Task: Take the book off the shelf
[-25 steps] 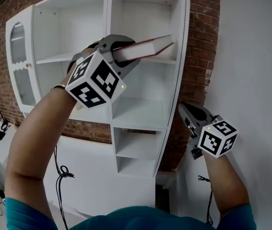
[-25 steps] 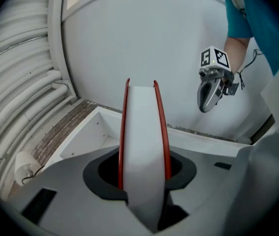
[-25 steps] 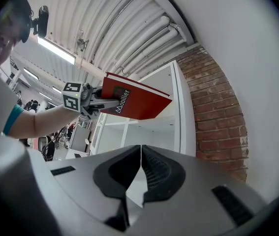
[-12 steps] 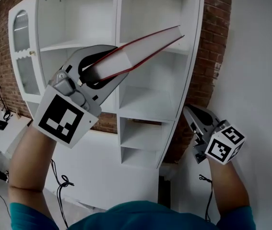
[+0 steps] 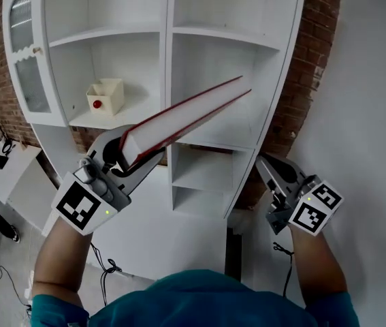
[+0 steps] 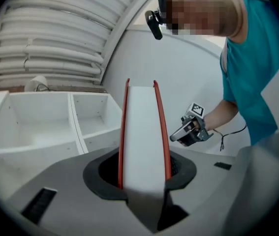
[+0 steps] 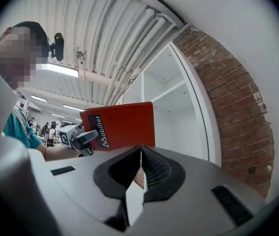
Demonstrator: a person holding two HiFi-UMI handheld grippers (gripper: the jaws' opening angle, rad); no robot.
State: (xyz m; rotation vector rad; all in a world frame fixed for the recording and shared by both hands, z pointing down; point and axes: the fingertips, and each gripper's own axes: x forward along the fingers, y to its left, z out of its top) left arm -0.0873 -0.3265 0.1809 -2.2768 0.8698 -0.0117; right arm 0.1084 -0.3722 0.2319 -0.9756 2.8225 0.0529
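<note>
The red-covered hardback book (image 5: 186, 118) slants across frame centre, before the tall white shelf unit (image 5: 167, 80). The left gripper (image 5: 135, 157) lies lower left, the right gripper (image 5: 263, 166) lower right. A small cream box (image 5: 106, 95) sits in the unit's left compartment.

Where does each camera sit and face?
Head view: on the head, facing the white shelf; both forearms, left claw gripping the red book, shut right claw.
Left gripper view: on left claw, along the book toward the person's teal shirt.
Right gripper view: on right claw, toward the book's cover.
Shared: book, shelf; gripper views see each other's claws.
</note>
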